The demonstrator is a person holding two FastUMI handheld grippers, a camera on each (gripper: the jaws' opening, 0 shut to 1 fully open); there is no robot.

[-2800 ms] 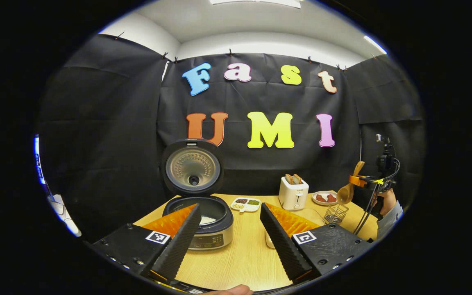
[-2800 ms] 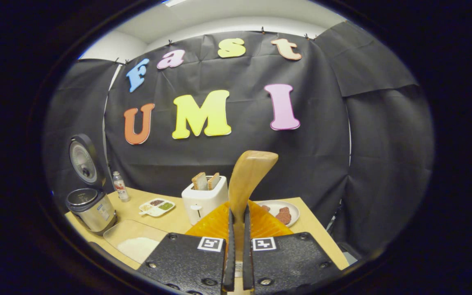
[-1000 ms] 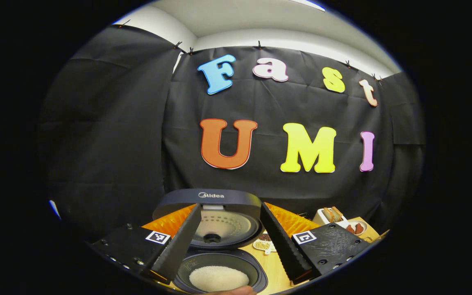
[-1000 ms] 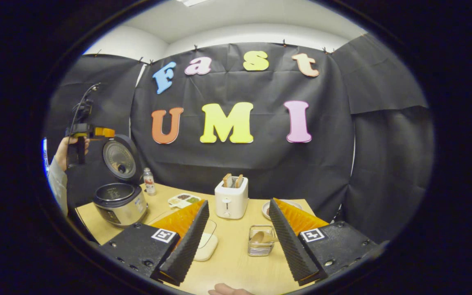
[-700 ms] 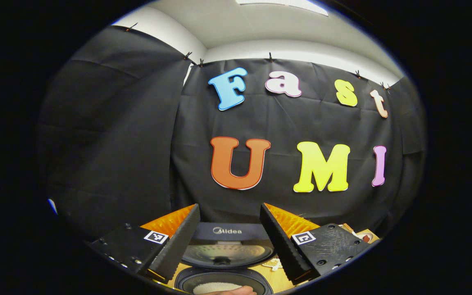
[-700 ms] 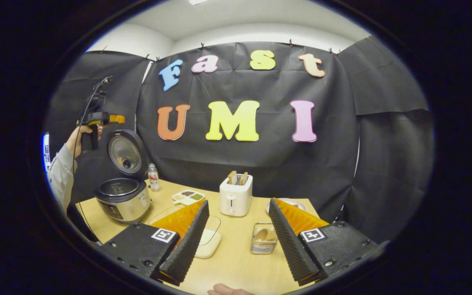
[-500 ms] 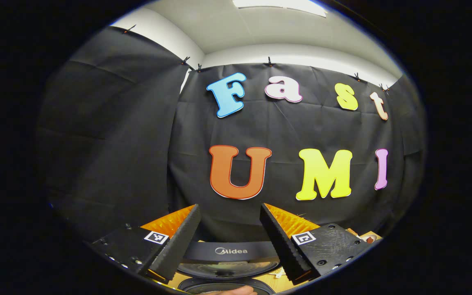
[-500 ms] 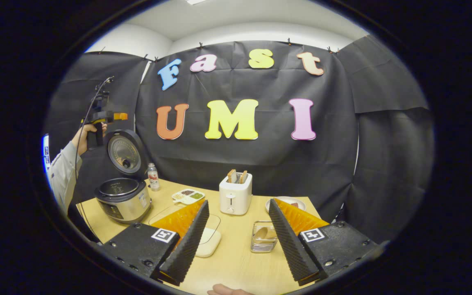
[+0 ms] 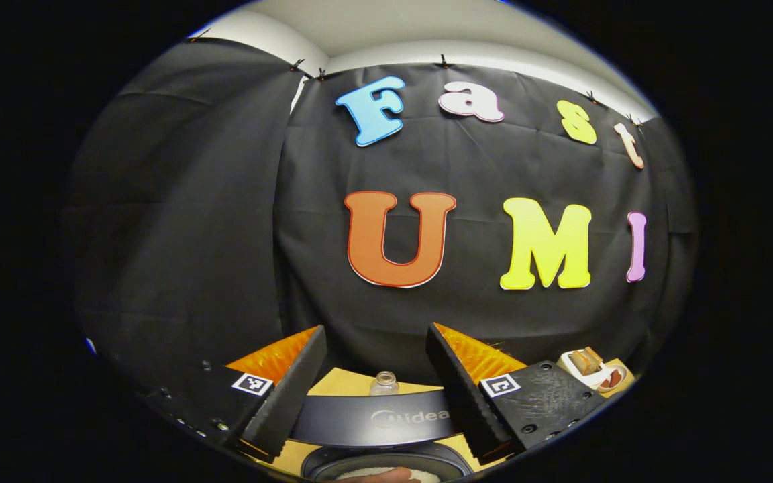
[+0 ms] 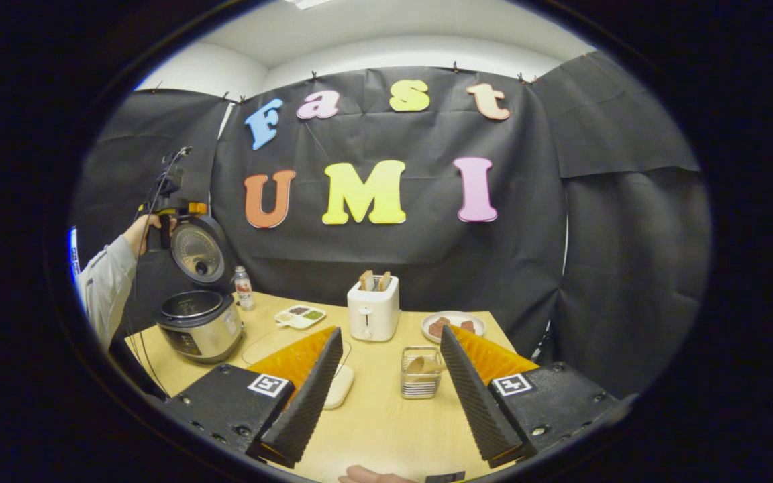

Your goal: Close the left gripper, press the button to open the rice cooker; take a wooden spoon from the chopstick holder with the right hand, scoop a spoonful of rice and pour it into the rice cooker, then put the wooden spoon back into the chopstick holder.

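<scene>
Two grippers are in use, and both stand with fingers apart and nothing between them.

Left gripper [image 9: 373,402]: it sits at the top edge of the raised rice cooker lid [image 9: 373,421], which runs crosswise just below and between its fingers. The pot [image 9: 380,466] lies directly beneath, with white rice visible inside. In the right gripper view this gripper [image 10: 182,209] is held by a hand [image 10: 141,228] at the lid's upper rim; whether a finger touches the lid cannot be told.

Right gripper [image 10: 386,382]: it hovers above the table [image 10: 373,429], well apart from the cooker. The chopstick holder [image 10: 417,373] stands ahead of it, between the fingers. The wooden spoon [image 10: 420,365] rests inside the holder, bowl up.

Judgement: the spoon is returned, so the listed steps appear complete. Any coming move likely concerns the lid. The left gripper is the nearer one; the lid hinges at the far side and would swing down toward the gripper.
</scene>
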